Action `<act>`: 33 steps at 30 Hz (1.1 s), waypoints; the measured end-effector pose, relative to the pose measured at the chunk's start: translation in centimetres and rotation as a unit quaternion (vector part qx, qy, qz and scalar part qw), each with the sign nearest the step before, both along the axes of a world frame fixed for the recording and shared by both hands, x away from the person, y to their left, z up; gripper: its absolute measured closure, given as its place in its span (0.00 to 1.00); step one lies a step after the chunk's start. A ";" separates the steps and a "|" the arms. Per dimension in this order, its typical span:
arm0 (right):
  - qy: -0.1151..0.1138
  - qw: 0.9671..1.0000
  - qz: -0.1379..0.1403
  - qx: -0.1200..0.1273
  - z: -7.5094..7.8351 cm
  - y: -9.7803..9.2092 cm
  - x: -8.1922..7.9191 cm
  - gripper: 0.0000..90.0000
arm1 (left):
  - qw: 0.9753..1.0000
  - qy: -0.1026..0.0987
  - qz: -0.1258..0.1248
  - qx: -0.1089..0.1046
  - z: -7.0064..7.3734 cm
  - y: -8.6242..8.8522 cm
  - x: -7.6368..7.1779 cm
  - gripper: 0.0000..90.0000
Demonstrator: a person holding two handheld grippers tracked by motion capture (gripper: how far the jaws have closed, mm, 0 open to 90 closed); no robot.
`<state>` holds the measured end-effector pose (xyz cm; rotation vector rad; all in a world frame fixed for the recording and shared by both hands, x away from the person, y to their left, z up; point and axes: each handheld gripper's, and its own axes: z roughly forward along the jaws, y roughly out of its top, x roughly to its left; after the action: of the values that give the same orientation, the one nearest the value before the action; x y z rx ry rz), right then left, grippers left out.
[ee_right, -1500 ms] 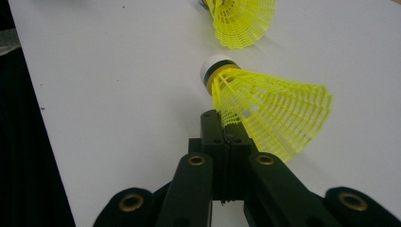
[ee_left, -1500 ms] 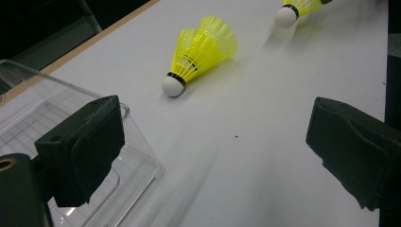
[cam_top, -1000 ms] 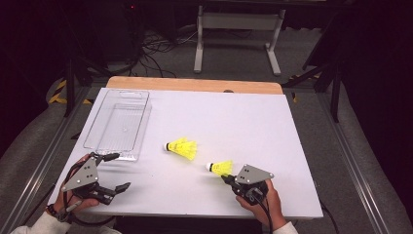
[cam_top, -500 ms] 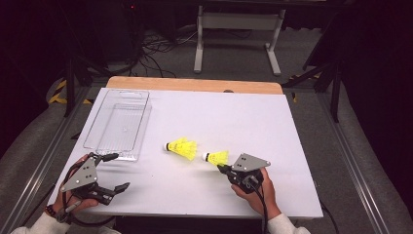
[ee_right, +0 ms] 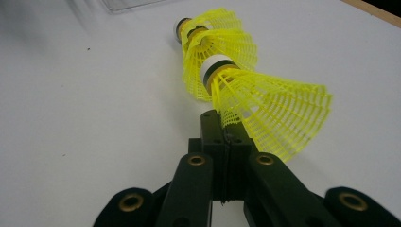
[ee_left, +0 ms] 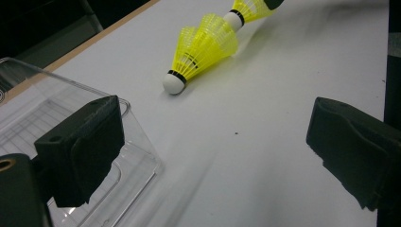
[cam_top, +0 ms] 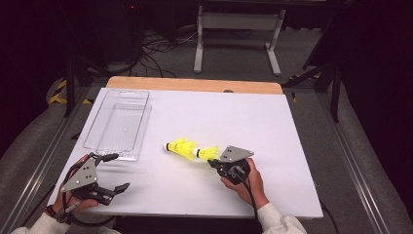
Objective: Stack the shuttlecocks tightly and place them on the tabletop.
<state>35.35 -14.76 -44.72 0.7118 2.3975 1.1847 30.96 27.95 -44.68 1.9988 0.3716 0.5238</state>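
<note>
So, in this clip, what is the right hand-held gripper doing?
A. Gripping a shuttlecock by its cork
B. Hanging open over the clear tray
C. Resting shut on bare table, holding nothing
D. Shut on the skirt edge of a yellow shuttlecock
D: in the right gripper view the right hand-held gripper has its jaws pressed together on the skirt of the nearer shuttlecock.

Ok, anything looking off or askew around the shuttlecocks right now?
Nothing damaged or spilled. The right gripper pinches the near shuttlecock by its skirt edge, its cork poking into the skirt of the far shuttlecock, which lies on its side. The clear tray sits square.
</note>
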 end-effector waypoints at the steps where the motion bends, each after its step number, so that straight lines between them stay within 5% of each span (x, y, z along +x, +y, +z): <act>1: 0.001 1.000 0.001 -0.001 0.0 0.2 0.2 1.00 | 1.000 0.000 0.000 0.001 0.0 0.0 0.0 0.07; 33: 0.017 1.000 0.026 0.002 -1.1 4.8 3.2 1.00 | 1.000 0.002 -0.006 0.005 -0.1 0.0 -0.1 0.07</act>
<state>38.51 -9.99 -45.86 0.6786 2.4560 1.2079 30.90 27.93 -44.79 2.0117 0.3604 0.5143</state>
